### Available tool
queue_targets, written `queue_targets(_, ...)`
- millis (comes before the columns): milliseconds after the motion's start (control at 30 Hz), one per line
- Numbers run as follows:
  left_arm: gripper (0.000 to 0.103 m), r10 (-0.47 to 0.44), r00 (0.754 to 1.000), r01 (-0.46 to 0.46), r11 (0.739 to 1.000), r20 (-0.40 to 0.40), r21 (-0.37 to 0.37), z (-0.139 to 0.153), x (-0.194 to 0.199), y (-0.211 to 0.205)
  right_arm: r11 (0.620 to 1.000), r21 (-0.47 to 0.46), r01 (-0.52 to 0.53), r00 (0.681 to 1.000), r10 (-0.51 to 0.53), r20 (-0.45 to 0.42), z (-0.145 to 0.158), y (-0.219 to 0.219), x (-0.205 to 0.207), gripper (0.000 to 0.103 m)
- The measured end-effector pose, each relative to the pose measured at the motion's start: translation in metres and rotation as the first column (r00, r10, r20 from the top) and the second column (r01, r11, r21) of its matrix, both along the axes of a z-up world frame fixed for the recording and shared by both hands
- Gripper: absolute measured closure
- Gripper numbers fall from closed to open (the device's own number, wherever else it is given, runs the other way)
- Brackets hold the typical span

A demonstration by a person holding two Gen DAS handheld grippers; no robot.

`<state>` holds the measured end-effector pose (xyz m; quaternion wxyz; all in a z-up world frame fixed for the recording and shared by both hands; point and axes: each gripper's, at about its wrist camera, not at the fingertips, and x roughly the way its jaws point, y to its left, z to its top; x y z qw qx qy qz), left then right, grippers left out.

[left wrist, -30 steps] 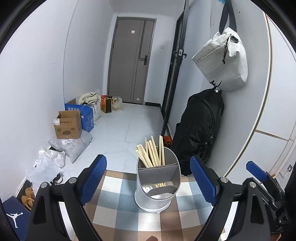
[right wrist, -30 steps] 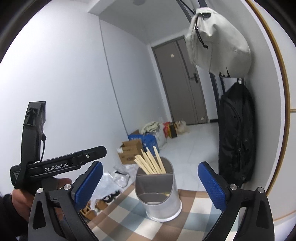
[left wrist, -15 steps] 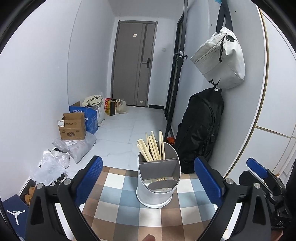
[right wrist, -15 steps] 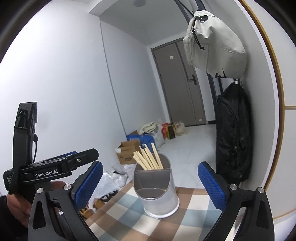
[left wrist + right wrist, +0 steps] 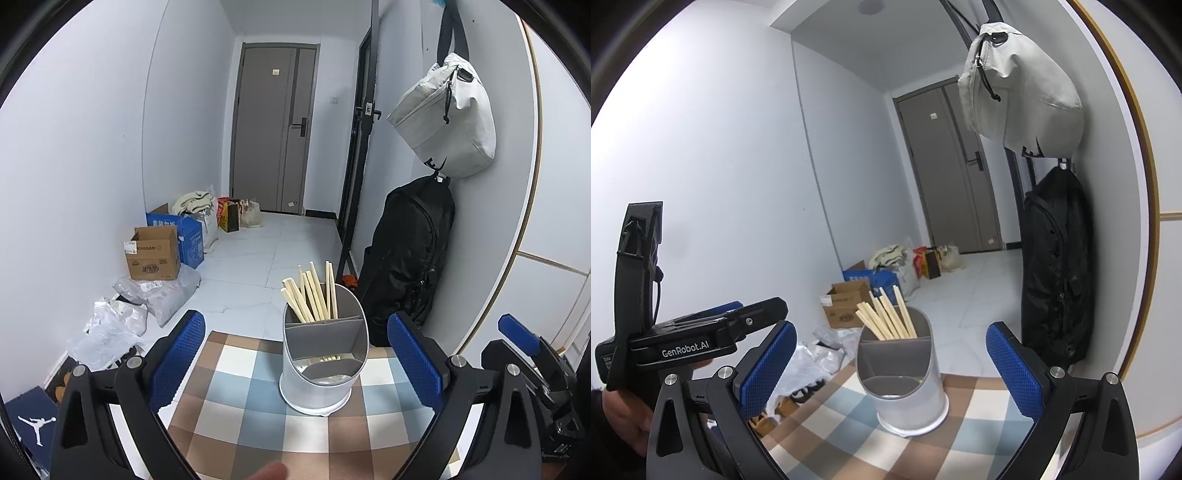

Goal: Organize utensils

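Left gripper [image 5: 295, 354]: we read the jaws as spread wide, nothing between the blue pads; they opened a little further within the last moment and hold nothing
Right gripper [image 5: 892, 363]: we see both blue pads standing far apart, gripping nothing
Utensil holder [image 5: 324, 363]: a metal caddy with grey dividers, upright on the checked tablecloth [image 5: 243, 413], ahead of both grippers and touched by neither
Chopsticks [image 5: 310, 293]: a bundle of pale sticks, we find them in the holder's rear compartment, leaning left, tips above the rim
Front compartments: a few more pale sticks show lower down in the left view; we cannot tell which section holds them
Person's hand [image 5: 622, 421]: wrapped around the left gripper's handle at the right view's lower left
Surroundings: grey bag [image 5: 448, 120] and black backpack [image 5: 410, 258] hang on the right wall; cardboard box [image 5: 153, 253] on the floor by the left wall
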<state>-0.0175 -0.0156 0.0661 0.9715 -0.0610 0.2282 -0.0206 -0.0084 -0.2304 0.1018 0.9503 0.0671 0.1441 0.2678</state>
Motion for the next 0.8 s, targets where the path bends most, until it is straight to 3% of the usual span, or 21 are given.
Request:
queue_targets(467, 0.006, -0.011, 1.0, 0.01, 1.0, -0.021, -0.011, -0.0039, 0.0, -0.0021, 1.0, 0.006, 0.006, 1.0, -0.007, 0.013, 0.0014, -0.0028, -0.0011, 0.0)
queue_targets(800, 0.006, -0.01, 1.0, 0.01, 1.0, 0.006, -0.012, -0.0025, -0.0003, 0.0004, 1.0, 0.017, 0.02, 1.0, -0.02, 0.011, 0.0015, -0.0072, -0.0008, 0.0)
